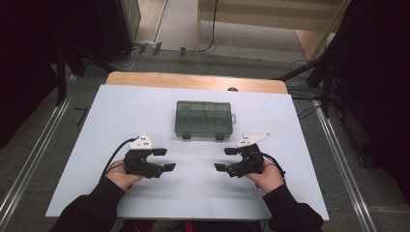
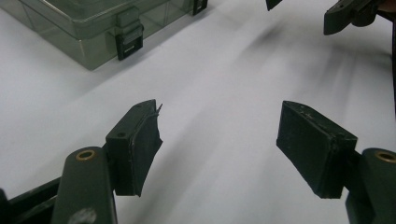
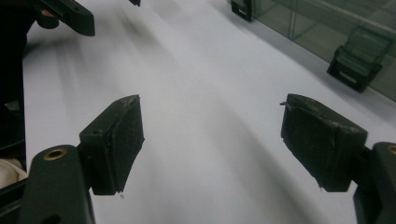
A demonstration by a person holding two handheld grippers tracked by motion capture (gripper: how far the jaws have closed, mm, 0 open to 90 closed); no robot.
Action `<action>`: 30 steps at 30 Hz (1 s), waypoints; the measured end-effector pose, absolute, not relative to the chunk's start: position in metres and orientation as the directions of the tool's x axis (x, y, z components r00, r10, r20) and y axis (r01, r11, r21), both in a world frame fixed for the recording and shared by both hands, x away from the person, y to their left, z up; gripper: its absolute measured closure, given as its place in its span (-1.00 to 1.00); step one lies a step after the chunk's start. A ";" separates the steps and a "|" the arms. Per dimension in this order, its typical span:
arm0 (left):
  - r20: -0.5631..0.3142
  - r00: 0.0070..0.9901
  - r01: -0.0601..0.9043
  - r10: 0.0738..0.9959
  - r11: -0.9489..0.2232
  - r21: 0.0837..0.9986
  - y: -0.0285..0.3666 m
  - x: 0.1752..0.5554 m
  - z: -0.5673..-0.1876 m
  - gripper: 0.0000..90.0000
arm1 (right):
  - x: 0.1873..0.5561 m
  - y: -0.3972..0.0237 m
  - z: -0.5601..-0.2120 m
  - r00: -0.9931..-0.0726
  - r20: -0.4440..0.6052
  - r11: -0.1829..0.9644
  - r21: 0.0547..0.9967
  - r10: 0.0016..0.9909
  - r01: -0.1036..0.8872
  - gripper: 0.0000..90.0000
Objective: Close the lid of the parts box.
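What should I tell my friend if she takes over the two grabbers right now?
Left gripper: jaws open, holding nothing, low over the white table, on the near left.
Right gripper: jaws open, holding nothing, on the near right, facing the left one.
Clear compartment box: sits at the middle of the table, beyond both grippers, lid down, both front latches look closed. Neither gripper touches it.
Done: nothing yet.
Left: probably reach forward to the box and undo its latches; whether anything is inside I can't tell.
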State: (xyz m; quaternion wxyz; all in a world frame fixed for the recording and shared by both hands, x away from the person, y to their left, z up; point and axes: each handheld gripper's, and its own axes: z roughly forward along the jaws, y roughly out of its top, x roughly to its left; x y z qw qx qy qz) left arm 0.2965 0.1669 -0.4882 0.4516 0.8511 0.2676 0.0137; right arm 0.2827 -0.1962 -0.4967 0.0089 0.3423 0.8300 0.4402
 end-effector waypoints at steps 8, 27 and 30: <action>-0.219 0.854 0.448 0.473 -0.453 0.770 0.178 0.290 -0.490 -0.35 | 0.271 -0.206 -0.499 -0.756 0.294 0.382 0.723 0.584 0.576 -0.50; -0.209 0.846 0.457 0.491 -0.464 0.759 0.200 0.279 -0.494 -0.35 | 0.252 -0.229 -0.504 -0.737 0.283 0.374 0.717 0.614 0.588 -0.50; -0.207 0.845 0.457 0.494 -0.463 0.760 0.203 0.277 -0.495 -0.35 | 0.251 -0.232 -0.505 -0.732 0.281 0.373 0.716 0.620 0.590 -0.50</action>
